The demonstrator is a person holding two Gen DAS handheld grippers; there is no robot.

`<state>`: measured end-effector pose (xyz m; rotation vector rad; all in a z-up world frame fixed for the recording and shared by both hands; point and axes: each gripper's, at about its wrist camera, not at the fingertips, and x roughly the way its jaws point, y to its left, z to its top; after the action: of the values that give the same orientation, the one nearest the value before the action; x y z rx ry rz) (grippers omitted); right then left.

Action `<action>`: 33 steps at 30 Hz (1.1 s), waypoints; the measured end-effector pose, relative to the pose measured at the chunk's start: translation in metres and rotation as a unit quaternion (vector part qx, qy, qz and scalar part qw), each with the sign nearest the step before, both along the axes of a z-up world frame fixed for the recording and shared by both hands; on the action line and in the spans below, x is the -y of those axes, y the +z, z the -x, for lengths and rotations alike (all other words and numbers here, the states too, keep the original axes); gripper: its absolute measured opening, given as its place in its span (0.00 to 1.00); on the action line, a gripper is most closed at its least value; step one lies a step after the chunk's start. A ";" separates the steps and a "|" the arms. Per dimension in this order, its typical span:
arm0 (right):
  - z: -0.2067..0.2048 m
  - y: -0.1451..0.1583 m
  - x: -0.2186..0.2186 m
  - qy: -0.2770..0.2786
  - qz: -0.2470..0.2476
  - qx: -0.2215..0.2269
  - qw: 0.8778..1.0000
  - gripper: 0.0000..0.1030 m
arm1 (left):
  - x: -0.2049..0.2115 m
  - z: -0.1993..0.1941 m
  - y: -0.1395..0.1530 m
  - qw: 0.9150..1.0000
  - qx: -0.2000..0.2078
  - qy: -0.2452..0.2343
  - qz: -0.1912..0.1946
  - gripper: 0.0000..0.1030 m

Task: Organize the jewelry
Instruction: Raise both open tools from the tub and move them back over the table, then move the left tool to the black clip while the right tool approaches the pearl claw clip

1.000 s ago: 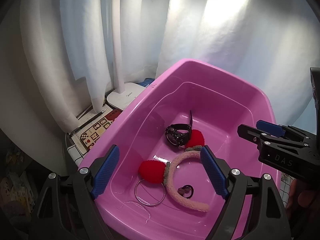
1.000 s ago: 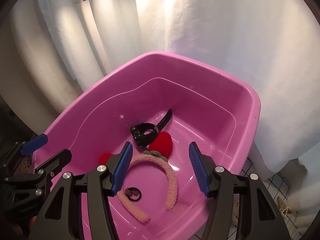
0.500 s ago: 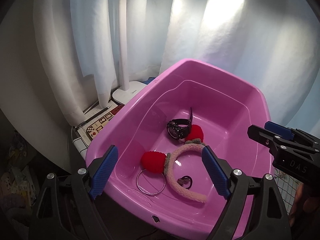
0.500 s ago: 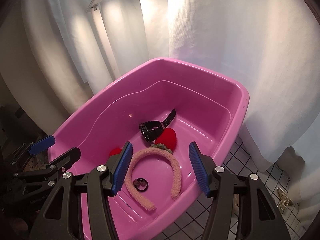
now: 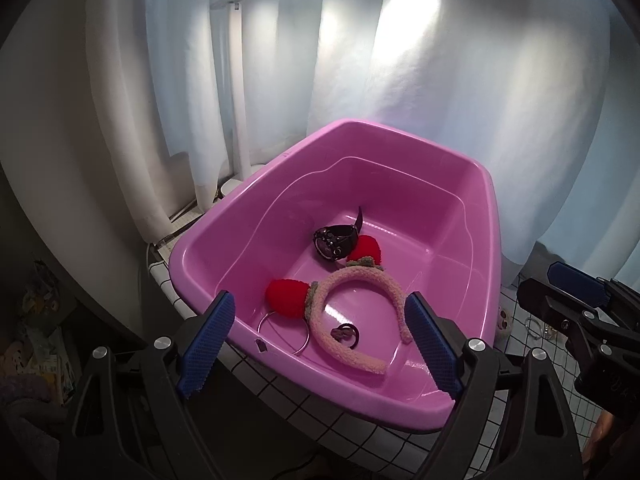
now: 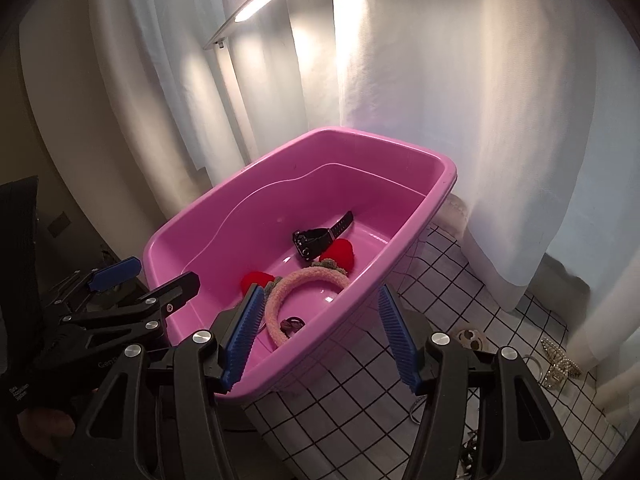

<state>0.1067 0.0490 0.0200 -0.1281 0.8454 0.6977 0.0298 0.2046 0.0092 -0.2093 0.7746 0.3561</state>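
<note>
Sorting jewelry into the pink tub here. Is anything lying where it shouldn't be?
Yes. Beside the pink tub, on the tiled surface, a sparkly piece and a thin ring lie loose. The watch and fuzzy headband already sit inside the tub.

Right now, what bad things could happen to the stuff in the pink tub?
1. The pink tub sits near the table's front edge; a bump could perhaps push it off.
2. The silver hoop lies partly under the fuzzy headband, so lifting one might drag the other.
3. Sparkly jewelry lies by the curtain, easy to overlook.
Both the left gripper and right gripper are empty.
</note>
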 end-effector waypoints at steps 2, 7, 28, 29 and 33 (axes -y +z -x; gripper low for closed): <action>0.014 0.002 0.013 0.001 -0.003 0.004 1.000 0.56 | 0.009 0.007 0.001 1.000 0.001 0.000 0.000 0.83; 0.039 0.002 0.049 0.000 -0.011 -0.003 1.000 0.61 | 0.035 0.021 0.000 1.000 -0.008 0.000 -0.005 0.86; 0.123 -0.050 0.251 -0.082 -0.004 -0.049 0.995 0.64 | 0.192 0.082 -0.039 0.999 -0.012 -0.045 0.017 0.93; 0.124 -0.052 0.259 -0.086 -0.005 -0.049 0.995 0.64 | 0.199 0.085 -0.043 0.999 -0.014 -0.045 0.017 0.93; 0.123 -0.061 0.286 -0.090 -0.001 -0.048 0.995 0.64 | 0.221 0.093 -0.053 0.999 -0.022 -0.042 0.017 0.93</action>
<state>-0.0168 -0.2371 -0.0415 -0.0156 0.9358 0.5393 -0.0633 -0.0166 -0.0443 -0.2011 0.8312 0.2695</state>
